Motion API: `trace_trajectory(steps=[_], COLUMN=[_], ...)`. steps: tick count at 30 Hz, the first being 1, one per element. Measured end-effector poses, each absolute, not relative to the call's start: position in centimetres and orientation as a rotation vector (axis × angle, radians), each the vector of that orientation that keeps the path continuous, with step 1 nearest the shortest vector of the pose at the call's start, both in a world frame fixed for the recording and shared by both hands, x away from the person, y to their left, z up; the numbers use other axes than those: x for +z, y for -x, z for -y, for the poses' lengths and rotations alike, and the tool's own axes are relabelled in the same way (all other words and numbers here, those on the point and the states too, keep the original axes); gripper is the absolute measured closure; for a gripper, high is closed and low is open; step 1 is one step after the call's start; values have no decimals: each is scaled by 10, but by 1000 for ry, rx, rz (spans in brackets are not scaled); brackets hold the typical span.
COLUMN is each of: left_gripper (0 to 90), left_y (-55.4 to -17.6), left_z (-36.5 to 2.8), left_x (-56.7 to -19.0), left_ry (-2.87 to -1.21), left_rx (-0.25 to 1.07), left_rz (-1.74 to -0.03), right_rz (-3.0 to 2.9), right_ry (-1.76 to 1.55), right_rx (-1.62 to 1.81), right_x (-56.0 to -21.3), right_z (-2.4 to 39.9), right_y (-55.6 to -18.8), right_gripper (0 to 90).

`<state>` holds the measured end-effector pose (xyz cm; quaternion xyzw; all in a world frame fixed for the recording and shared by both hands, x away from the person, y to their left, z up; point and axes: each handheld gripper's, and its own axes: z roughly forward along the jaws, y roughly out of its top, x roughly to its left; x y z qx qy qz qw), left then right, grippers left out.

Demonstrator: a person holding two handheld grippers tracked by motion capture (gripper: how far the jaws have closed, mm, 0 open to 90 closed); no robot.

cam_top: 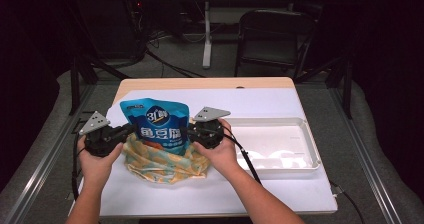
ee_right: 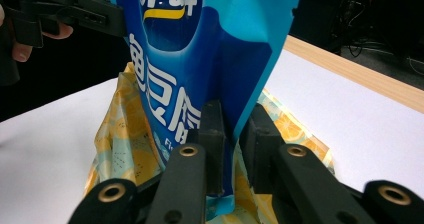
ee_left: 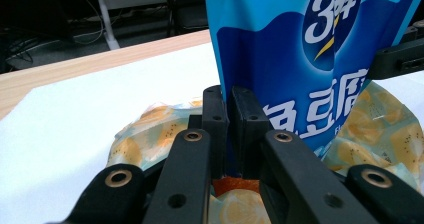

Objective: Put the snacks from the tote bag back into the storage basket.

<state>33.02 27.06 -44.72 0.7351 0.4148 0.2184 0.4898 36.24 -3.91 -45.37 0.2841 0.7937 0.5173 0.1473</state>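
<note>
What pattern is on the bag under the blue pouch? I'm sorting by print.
Yellow-orange citrus slices on pale blue bag; left gripper view.

- The blue pouch (cam_top: 156,124) is glossy, smooth plastic film with printed white lettering.
- The yellow-patterned bag (cam_top: 165,163) under it is thin, crinkled film with a soft sheen.
- The tray (cam_top: 307,134) is smooth white plastic.
- The table (cam_top: 205,83) edge is pale wood, its top covered by a matt white sheet (cam_top: 260,104).
- The black jaws are matt plastic.
</note>
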Motion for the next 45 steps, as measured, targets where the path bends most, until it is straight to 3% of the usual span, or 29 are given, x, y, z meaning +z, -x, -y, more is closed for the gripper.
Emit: trace_trajectory(steps=[14,34,45], left_gripper=[861,899,900], left_y=[-331,-331,-332], left_z=[-271,-270,-272], left_x=[-449,-450,-451], left_ry=[-1778,-1783,-1778], left_rx=[526,535,536], left_rz=[-999,-977,-973], right_rz=[-2294,-2284,-2300], right_ry=[-828,-847,-827], right_rx=[1511,1535,1552], right_x=[-455,-456,-457], right_z=[38,38,40], right_y=[-363,-365,-367], right_gripper=[870,851,890])
